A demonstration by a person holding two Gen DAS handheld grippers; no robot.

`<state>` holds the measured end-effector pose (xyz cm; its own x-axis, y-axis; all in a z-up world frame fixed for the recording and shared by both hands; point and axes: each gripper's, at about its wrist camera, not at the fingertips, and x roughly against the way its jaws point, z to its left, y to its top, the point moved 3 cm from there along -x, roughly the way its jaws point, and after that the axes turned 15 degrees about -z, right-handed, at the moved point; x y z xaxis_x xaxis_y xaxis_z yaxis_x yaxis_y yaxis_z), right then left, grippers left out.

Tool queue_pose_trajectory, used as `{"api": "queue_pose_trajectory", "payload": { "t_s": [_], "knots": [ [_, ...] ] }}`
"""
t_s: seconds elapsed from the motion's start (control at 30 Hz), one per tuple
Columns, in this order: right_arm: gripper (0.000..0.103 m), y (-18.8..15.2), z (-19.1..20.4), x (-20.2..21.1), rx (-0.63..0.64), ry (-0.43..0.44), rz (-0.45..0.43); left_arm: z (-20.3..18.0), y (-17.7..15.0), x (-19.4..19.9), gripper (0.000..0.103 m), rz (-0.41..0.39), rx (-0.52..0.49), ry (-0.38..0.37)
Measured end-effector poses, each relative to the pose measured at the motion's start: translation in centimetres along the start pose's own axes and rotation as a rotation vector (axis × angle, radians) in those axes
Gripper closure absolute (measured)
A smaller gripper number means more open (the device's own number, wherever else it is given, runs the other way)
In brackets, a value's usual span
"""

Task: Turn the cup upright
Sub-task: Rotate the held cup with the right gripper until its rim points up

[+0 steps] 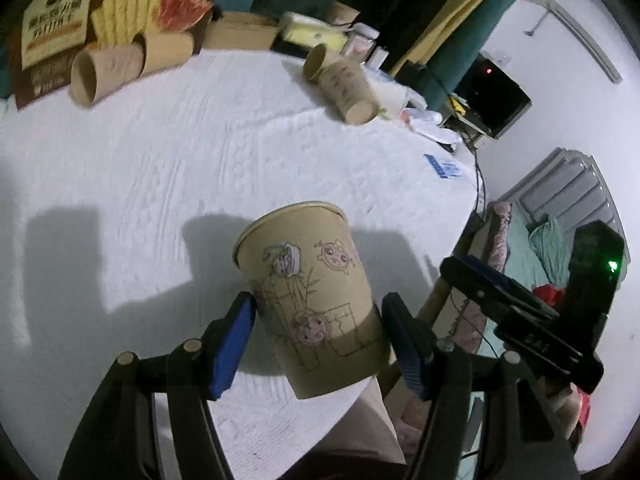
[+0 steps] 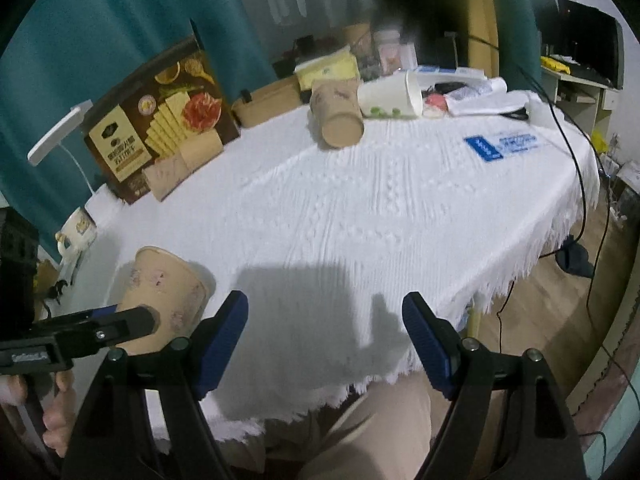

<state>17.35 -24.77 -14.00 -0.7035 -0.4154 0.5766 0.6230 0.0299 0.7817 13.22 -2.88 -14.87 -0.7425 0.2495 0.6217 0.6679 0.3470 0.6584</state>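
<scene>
A brown paper cup (image 1: 312, 296) with cartoon drawings sits between my left gripper's (image 1: 320, 340) blue pads, rim tilted up and away, near the table's front edge. The pads stand at the cup's lower sides; the left pad (image 1: 234, 344) touches it, and a small gap shows at the right pad. In the right wrist view the same cup (image 2: 168, 292) shows at the lower left, tilted, with the left gripper (image 2: 132, 322) at its base. My right gripper (image 2: 324, 340) is open and empty above the table's front edge, to the right of the cup.
A white tablecloth (image 1: 200, 160) covers the table. Another brown cup (image 1: 344, 84) lies on its side at the back, with two more (image 1: 108, 72) by a food box (image 1: 104, 12). A white cup (image 2: 392, 98), boxes and clutter line the back. A cable (image 2: 576, 168) hangs off the right edge.
</scene>
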Motion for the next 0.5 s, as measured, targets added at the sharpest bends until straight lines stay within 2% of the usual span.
{"api": "queue_pose_trajectory", "payload": {
  "t_s": [0.2,0.27,0.33,0.5],
  "knots": [
    [0.026,0.0,0.0,-0.2,0.006,-0.010,0.011,0.8,-0.7,-0.6,0.035,0.009,0.014,0.009],
    [0.026,0.1,0.1,-0.2,0.013,-0.013,0.015,0.7,-0.8,-0.4,0.031,0.005,-0.005,0.018],
    [0.026,0.3,0.2,-0.3,0.020,-0.016,0.017,0.5,-0.6,0.1,0.026,-0.007,-0.003,0.003],
    [0.026,1.2,1.5,0.5,0.067,-0.018,-0.020,0.2,0.2,2.9,0.023,-0.067,0.011,-0.039]
  ]
}}
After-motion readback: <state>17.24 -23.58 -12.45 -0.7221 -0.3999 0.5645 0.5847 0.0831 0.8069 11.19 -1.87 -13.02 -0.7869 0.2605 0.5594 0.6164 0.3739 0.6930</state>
